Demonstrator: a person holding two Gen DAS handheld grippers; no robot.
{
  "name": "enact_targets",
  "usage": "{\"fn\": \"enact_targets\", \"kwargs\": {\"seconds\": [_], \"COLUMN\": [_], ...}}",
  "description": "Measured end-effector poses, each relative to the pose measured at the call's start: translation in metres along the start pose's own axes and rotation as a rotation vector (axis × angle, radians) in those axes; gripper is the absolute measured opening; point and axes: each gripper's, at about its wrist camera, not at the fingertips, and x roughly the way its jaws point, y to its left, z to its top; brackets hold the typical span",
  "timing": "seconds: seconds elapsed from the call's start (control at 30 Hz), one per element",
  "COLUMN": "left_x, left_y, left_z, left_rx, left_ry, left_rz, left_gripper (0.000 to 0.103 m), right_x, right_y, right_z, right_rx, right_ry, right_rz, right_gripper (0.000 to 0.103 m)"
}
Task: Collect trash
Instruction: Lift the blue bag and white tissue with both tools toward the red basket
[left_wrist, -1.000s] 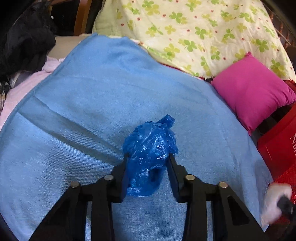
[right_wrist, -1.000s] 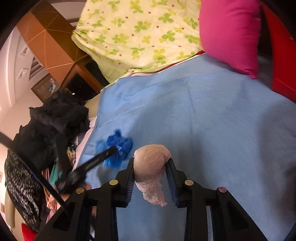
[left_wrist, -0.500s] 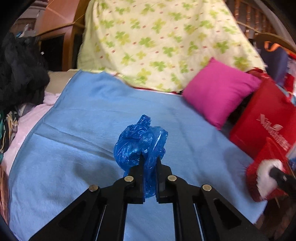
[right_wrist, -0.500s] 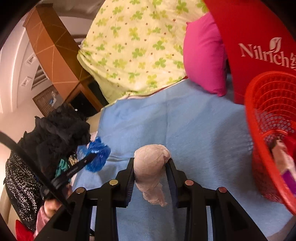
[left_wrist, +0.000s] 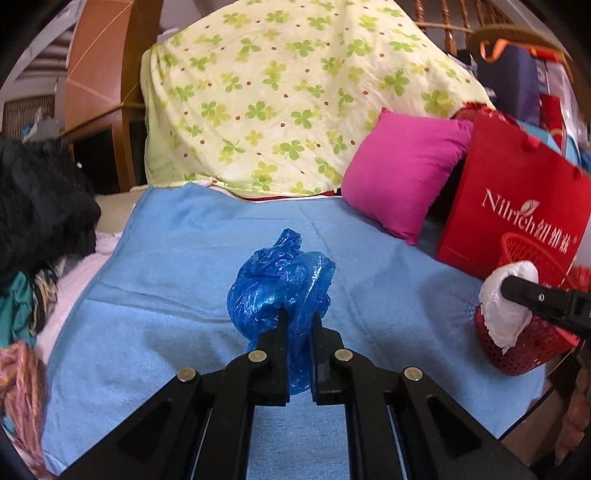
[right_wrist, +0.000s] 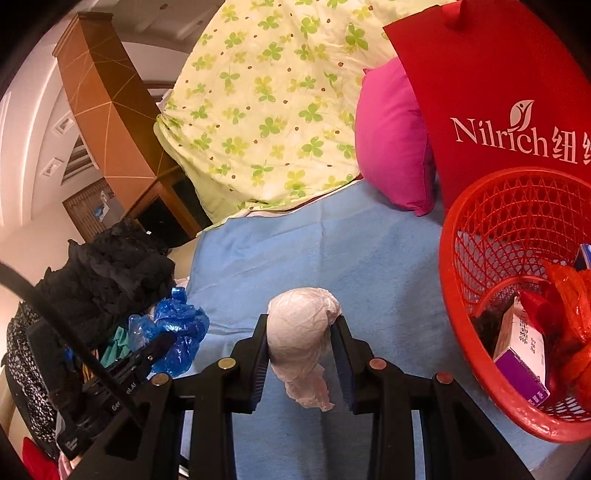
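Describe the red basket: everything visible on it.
The red basket is an open plastic lattice with a solid round rim, tipped so its mouth faces the right wrist camera. It sits at the right edge of the blue blanket, in front of the red Nilrich bag. Inside lie a white and purple carton, crumpled red plastic and something dark I cannot identify. In the left wrist view the white wad hangs in front of its near wall; contact is unclear.
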Motion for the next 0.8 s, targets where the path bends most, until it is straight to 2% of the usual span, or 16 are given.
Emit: {"fn": "enact_targets", "kwargs": {"seconds": [0.3, 0.8], "left_x": [0.010, 0.013], "left_y": [-0.020, -0.033], "left_z": [-0.004, -0.008], "left_rx": [0.065, 0.092], "left_ry": [0.020, 0.035], "left_rz": [0.033, 0.033], "left_gripper": [0.008, 0.008], "right_x": [0.001, -0.007], "right_y": [0.001, 0.001], "right_z": [0.002, 0.000], "right_rx": [-0.017, -0.028], "right_ry": [-0.003, -0.020], "right_rz": [0.000, -0.006], "right_gripper": [0.034, 0.034]}}
